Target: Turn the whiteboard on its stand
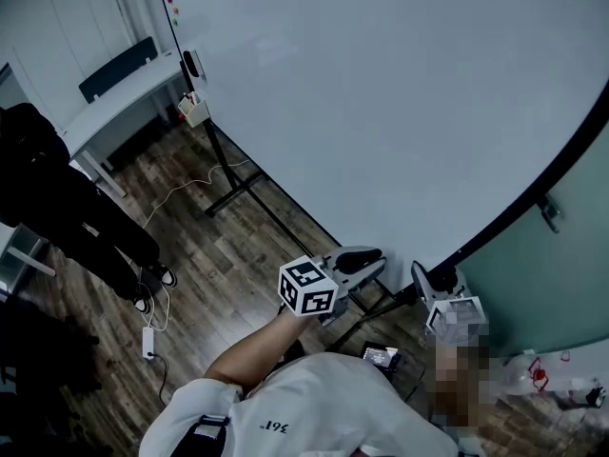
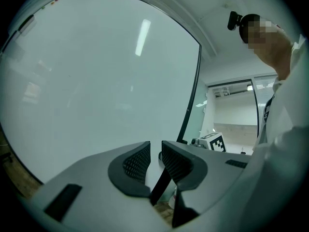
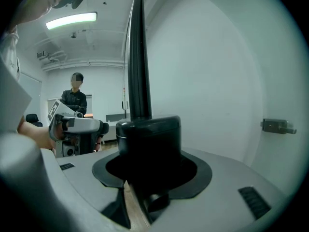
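**Desk:** Where is the board, and who has hold of it?

**Photographer:** The whiteboard [image 1: 381, 93] fills the frame, tilted on its black stand [image 1: 238, 184]. The right hand-held gripper [image 3: 147, 146] is clamped, jaws wide, on the black cap at the board's lower corner. The left hand-held gripper [image 2: 154, 154] hovers near the lower edge, jaws a slit apart and holding nothing.

**Desk:** The risk?

**Photographer:** A single grip on a smooth cap may slip as the board swings. The far end could sweep toward the desk [image 1: 124, 93] and the person in black [image 1: 57, 193]. A cable [image 1: 186, 190] trails near the stand's foot.

**Desk:** Room to move?

**Photographer:** There is open floor [image 1: 238, 284] on the left. The greenish wall [image 1: 561, 255] sits close behind the gripped edge.
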Available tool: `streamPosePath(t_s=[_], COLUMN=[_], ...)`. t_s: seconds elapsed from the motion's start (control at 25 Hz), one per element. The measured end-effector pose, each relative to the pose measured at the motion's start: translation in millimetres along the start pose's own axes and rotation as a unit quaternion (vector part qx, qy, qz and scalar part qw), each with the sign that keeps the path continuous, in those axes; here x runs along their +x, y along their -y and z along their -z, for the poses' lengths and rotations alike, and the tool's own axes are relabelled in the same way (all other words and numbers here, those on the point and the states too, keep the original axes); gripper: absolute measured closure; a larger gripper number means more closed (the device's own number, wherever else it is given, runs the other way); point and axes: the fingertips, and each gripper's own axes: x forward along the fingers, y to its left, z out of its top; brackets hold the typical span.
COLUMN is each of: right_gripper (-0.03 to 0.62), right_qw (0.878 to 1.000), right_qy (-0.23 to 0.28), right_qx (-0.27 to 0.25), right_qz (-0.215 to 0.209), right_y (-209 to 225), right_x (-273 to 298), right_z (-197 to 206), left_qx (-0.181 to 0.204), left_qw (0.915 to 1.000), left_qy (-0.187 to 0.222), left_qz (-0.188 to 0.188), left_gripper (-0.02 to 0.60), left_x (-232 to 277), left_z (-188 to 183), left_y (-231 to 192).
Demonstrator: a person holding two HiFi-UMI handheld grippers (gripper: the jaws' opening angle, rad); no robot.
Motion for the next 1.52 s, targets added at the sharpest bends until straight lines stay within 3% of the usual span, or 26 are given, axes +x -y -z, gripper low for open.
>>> streamPosePath(t_s=[0.64,1.52], right_gripper=[0.361,0.376], right_qw=[1.000,0.999], right_qy=[-0.006,-0.014], right_qx=[-0.005,-0.051], right_qz=[0.012,0.003], right_y=[-32.8,-23.1], right_x=[-20.9,-10.8], right_z=[8.6,-2.6], left_qx=[-0.006,-0.013], left_qw=[0.9999,0.9997], left_qy=[0.004,0.013], left_qz=[0.013,-0.015], left_gripper=[0.520,0.520], left_x=[-16.0,-27.8], left_z=[1.5,-3.8], left_y=[17.1,-1.8])
